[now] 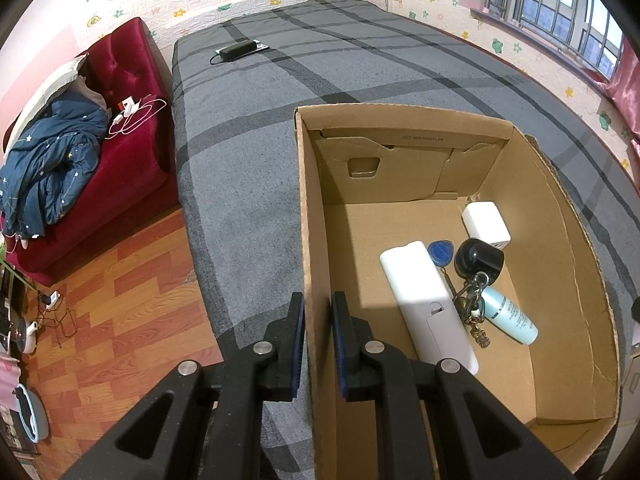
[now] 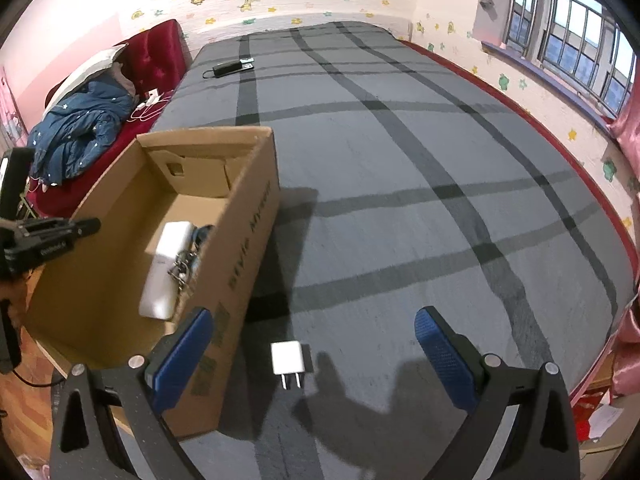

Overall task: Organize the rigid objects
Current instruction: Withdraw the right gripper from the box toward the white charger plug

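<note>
My left hand-held gripper (image 1: 318,344) is clenched on the left wall of the cardboard box (image 1: 310,240); one pad sits outside the wall, the other inside. The box rests on the bed (image 1: 248,184), which carries a grey plaid cover.

Box contents, as seen in the left wrist view:
- white remote control (image 1: 426,304), lying lengthwise on the box floor;
- blue key fob (image 1: 440,251), just beside the remote's far end;
- black round object (image 1: 478,259) touching a bunch of keys (image 1: 472,308);
- white charger block (image 1: 486,224), near the far right corner;
- pale blue tube (image 1: 508,316), beside the keys.

My right hand-held gripper (image 2: 314,344) is released, jaws spread wide, pointing down at the bed. A white plug adapter (image 2: 288,359) lies on the cover between the two fingers, prongs toward the camera, touching neither pad. It sits just beside the box's right outer wall, outside the box.

A black case (image 1: 237,50) lies well apart at the far end of the bed.
</note>
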{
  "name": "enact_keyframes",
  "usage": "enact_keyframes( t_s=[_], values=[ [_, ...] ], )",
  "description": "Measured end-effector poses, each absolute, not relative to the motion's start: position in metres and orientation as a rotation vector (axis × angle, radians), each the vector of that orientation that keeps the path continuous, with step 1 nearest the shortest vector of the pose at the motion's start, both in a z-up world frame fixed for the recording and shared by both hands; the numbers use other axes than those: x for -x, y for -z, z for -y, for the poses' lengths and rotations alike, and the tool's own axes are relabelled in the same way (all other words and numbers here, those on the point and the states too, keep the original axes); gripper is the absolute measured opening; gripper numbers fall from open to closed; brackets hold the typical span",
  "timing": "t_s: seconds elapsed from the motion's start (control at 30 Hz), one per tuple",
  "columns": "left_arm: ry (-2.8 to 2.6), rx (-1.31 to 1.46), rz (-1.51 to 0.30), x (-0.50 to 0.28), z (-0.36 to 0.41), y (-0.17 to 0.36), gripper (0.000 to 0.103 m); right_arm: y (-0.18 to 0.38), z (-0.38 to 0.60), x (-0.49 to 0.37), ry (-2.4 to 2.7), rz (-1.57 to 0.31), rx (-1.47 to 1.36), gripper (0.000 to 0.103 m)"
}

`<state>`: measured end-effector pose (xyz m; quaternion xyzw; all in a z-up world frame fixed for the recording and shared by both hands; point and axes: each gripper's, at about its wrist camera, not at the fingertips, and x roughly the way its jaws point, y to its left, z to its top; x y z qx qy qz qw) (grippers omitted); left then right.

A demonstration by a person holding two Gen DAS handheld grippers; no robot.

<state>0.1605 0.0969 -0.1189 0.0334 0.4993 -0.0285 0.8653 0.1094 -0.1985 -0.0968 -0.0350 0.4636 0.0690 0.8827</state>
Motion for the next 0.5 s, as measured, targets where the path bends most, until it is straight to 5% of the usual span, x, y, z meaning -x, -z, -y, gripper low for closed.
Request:
enact_keyframes(
  t_s=[0.5],
  values=[
    [0.054,-0.079,-1.047,-0.161,-0.094,0.119,0.014,0.154,0.212,-0.094,-0.165,-1.012,0.079,0.103]
  ],
)
